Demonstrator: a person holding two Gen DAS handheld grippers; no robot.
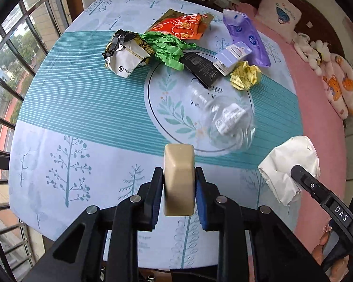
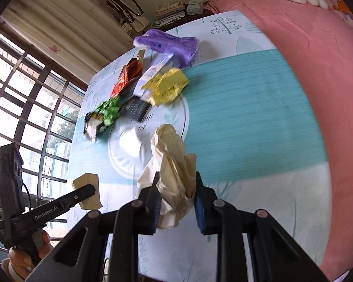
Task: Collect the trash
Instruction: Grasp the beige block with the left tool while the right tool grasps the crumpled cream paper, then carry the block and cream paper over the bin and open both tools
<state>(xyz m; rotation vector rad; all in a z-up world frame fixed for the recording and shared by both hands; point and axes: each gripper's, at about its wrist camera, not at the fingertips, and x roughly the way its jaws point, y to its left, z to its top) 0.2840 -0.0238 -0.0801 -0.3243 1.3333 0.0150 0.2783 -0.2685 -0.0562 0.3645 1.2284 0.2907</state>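
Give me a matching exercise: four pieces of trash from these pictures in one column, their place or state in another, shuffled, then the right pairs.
Things:
1. beige block
2. crumpled white paper
3. clear plastic bottle
4. green crumpled paper

Places or states:
A. lying on its side on the tablecloth's round emblem
B. clamped in the left claw
C. in the pile, beside the black and white wrapper
D. clamped in the right claw

Pairs: 1-B, 2-D, 3-A, 4-C
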